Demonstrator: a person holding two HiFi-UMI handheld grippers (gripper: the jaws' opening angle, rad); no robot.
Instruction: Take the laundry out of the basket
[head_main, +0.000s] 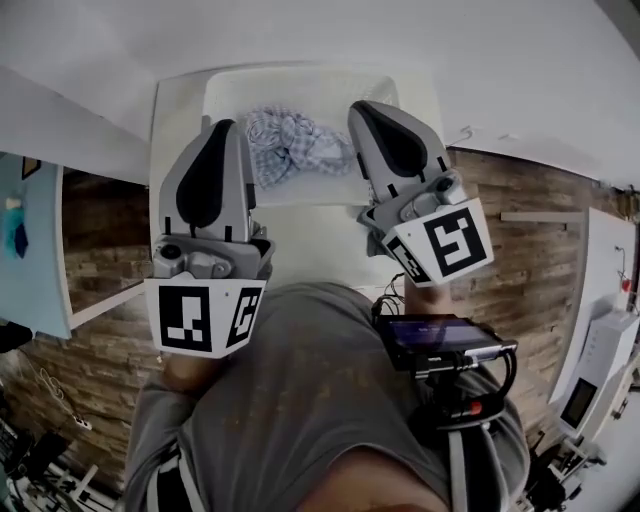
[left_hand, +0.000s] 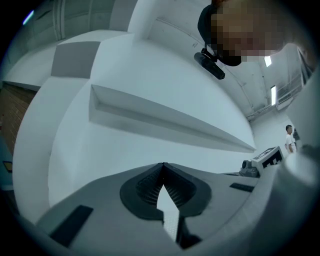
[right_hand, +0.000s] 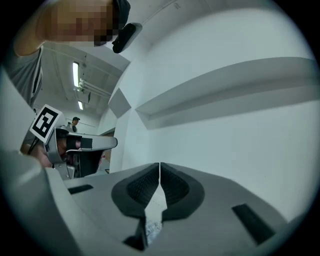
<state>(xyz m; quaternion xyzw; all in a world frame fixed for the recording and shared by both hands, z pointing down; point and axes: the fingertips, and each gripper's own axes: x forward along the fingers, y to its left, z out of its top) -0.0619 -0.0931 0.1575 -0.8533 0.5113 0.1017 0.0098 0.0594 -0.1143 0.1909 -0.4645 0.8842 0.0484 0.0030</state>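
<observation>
A crumpled blue-and-white checked cloth (head_main: 290, 145) lies on the white table (head_main: 300, 245), at the near edge of a white rectangular basket-like shape (head_main: 300, 82) whose inside I cannot make out. Both grippers are raised close to the head camera, above the table. My left gripper (head_main: 222, 128) is left of the cloth and shut, with its dark pads (left_hand: 150, 186) meeting at the tip and nothing between them. My right gripper (head_main: 365, 108) is right of the cloth and also shut and empty, its tips touching (right_hand: 159, 164). Both gripper views look at a white wall.
Brick-patterned floor (head_main: 540, 250) flanks the narrow table on both sides. A white machine (head_main: 600, 350) stands at the right. A black device (head_main: 440, 345) hangs at the person's chest. A ledge (right_hand: 225, 90) runs along the white wall. Another person (left_hand: 289, 137) stands far off.
</observation>
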